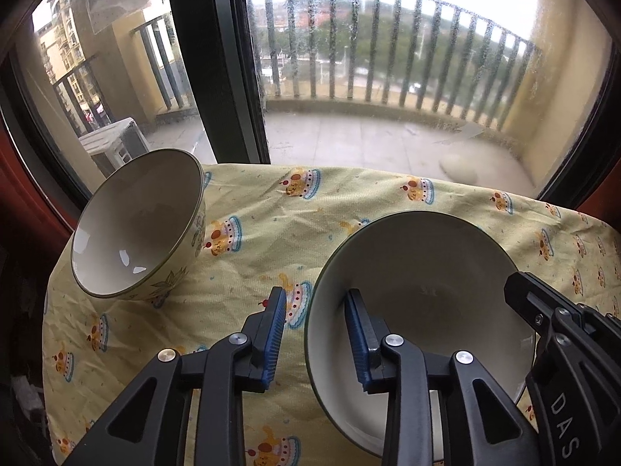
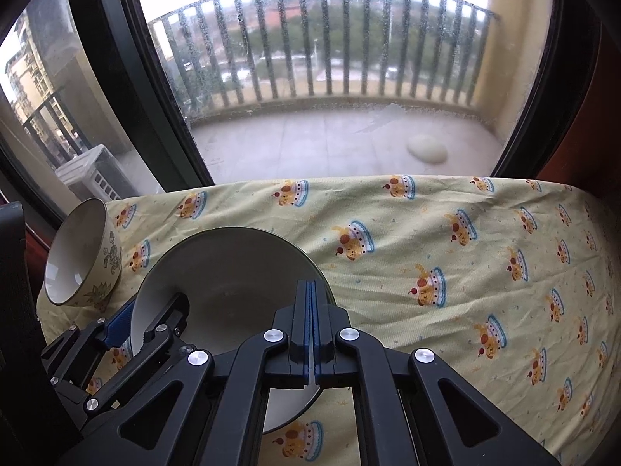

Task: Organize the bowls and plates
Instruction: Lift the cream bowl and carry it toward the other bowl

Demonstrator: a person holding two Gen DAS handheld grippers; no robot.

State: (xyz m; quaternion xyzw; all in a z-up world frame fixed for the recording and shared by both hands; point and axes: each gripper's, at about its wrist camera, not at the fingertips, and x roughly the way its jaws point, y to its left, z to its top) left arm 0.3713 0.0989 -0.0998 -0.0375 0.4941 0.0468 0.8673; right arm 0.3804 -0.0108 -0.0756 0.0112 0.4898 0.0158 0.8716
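A deep cream plate with a dark rim lies on the yellow printed cloth. My left gripper straddles its left rim, one blue pad outside and one inside, with a gap on both sides, so it is open. My right gripper is shut on the plate at its right rim, a thin sliver of which shows between the pads. The right gripper also shows in the left wrist view. A cream bowl with a leaf pattern stands apart to the left, seen too in the right wrist view.
The cloth-covered table ends at a large window with a dark frame and a balcony behind it. Reddish-brown wood borders the table on the left. To the right of the plate lies only bare cloth.
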